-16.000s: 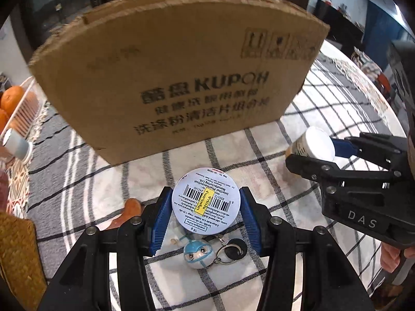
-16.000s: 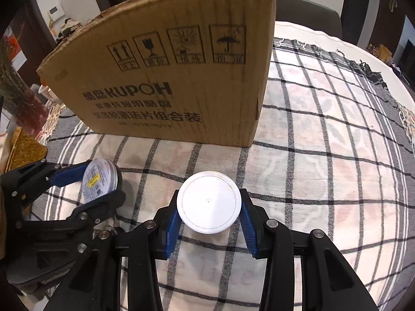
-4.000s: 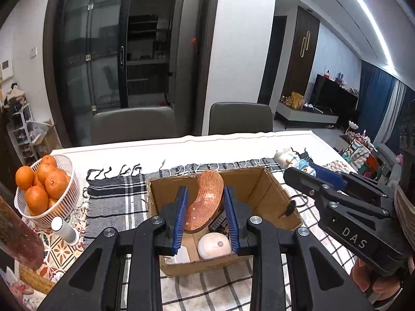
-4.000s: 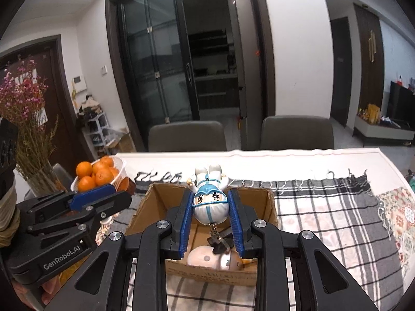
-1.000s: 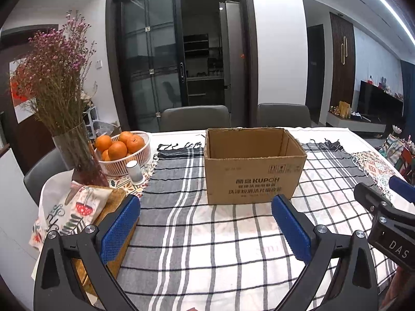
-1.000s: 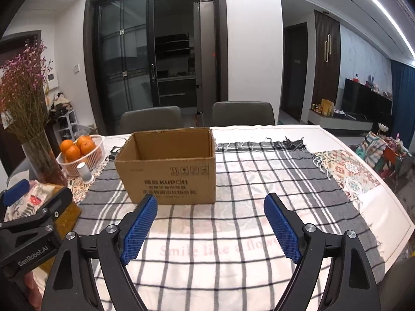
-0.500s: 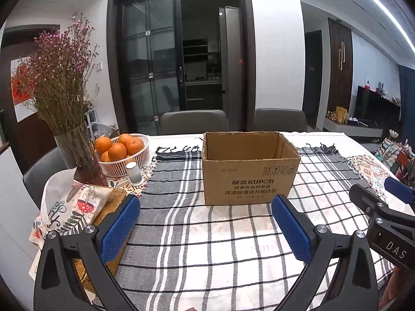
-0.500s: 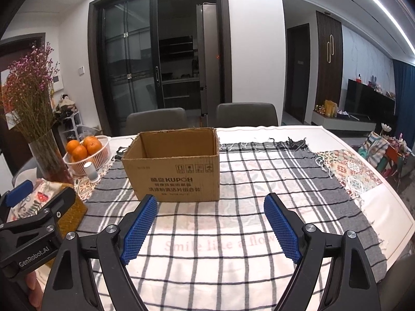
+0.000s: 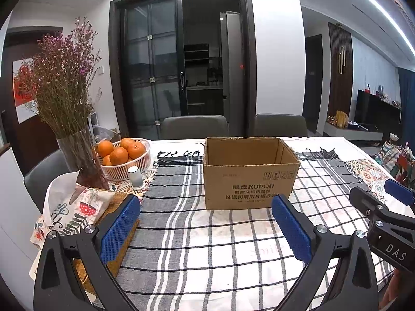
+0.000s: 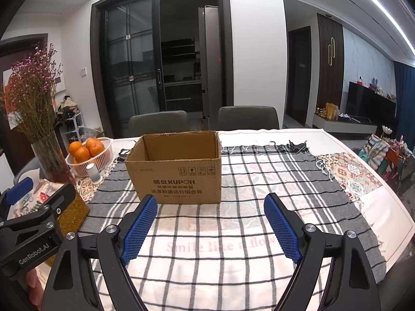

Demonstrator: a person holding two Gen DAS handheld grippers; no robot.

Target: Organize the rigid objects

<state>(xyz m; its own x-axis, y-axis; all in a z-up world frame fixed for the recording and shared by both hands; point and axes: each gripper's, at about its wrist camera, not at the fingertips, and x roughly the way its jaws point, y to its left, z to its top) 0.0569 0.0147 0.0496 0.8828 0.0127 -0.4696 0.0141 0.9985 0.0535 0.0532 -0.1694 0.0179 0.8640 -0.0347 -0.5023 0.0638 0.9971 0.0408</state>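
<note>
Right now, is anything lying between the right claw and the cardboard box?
No. In the right wrist view, only bare checked tablecloth stretches between the open right claw and the cardboard box.

One cardboard box, one basket of oranges (five show), one vase, two chairs.

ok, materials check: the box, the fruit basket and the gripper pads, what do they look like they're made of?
Box: brown corrugated cardboard, matte; raw ragged top edge, printed lettering and handling symbols.
Fruit basket: probably white plastic, slightly glossy; thin ribbed slatted wall.
Pads: blue, diamond-textured, likely rubber or soft plastic, on black rigid fingers; the same on the right gripper.
</note>
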